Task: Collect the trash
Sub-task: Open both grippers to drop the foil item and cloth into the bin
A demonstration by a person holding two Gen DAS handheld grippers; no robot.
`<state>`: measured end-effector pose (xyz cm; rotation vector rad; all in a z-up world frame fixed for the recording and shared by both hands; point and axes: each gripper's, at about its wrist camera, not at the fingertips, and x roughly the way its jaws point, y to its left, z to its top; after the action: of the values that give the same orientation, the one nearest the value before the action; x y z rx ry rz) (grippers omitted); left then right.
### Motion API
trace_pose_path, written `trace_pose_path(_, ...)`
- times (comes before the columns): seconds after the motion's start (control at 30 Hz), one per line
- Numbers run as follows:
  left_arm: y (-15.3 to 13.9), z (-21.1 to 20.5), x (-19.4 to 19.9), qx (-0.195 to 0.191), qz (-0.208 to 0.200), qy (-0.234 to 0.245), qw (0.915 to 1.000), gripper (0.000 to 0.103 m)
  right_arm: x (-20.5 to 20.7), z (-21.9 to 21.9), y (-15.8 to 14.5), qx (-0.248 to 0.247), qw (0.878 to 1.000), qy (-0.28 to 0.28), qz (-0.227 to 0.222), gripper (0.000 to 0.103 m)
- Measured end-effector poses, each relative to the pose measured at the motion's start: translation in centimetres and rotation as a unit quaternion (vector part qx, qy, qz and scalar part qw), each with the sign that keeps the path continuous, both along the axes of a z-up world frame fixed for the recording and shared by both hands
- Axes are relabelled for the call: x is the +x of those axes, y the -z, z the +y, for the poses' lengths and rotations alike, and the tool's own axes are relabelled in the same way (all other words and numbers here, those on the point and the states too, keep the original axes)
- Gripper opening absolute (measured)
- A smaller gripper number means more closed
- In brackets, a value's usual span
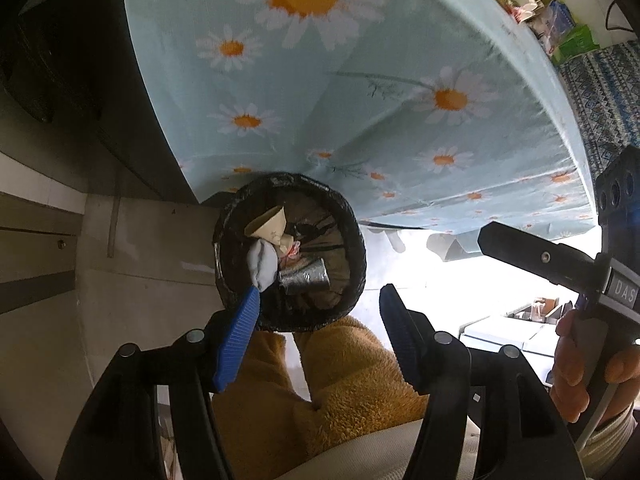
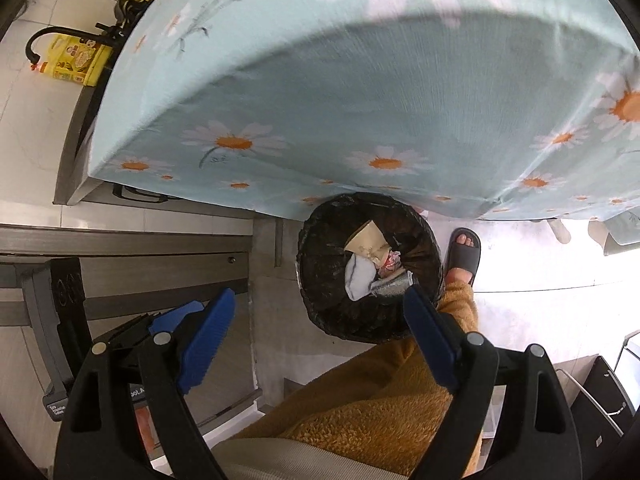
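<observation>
A round bin lined with a black bag stands on the floor under the edge of the daisy tablecloth; it also shows in the right wrist view. Inside lie a tan paper cup, a white crumpled tissue and a silver foil wrapper. My left gripper is open and empty, held above the bin's near rim. My right gripper is open and empty, also above the bin. In the left view the right gripper's black body sits at the right, held by a hand.
The table with the light-blue daisy cloth overhangs the bin. Bottles and packets stand on its far end. A yellow package lies left of the table. The person's orange-clad legs and sandalled foot are beside the bin.
</observation>
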<state>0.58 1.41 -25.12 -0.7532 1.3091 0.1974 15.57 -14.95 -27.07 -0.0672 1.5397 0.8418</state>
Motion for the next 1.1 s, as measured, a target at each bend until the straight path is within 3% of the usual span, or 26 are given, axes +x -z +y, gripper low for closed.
trace_pose_path(0.6, -9.7, 0.6, 1.9, 0.044, -0.103, 0.039, 0.993, 0.06, -0.1, -2.4, -7.7, 0.043, 0.996, 0.023, -0.078, 0.085)
trace_pose_path(0.87, -14.0, 0.0, 4.7, 0.058, -0.15, 0.064, 0.9849, 0.06, 2.7, -4.1, -12.7, 0.071, 0.987, 0.039, -0.139, 0.085)
trace_pose_path(1.1, -16.6, -1.4, 8.7, 0.075, -0.179, 0.078, 0.9778, 0.06, 6.7, -4.8, -15.3, 0.078, 0.98, 0.041, -0.179, 0.085)
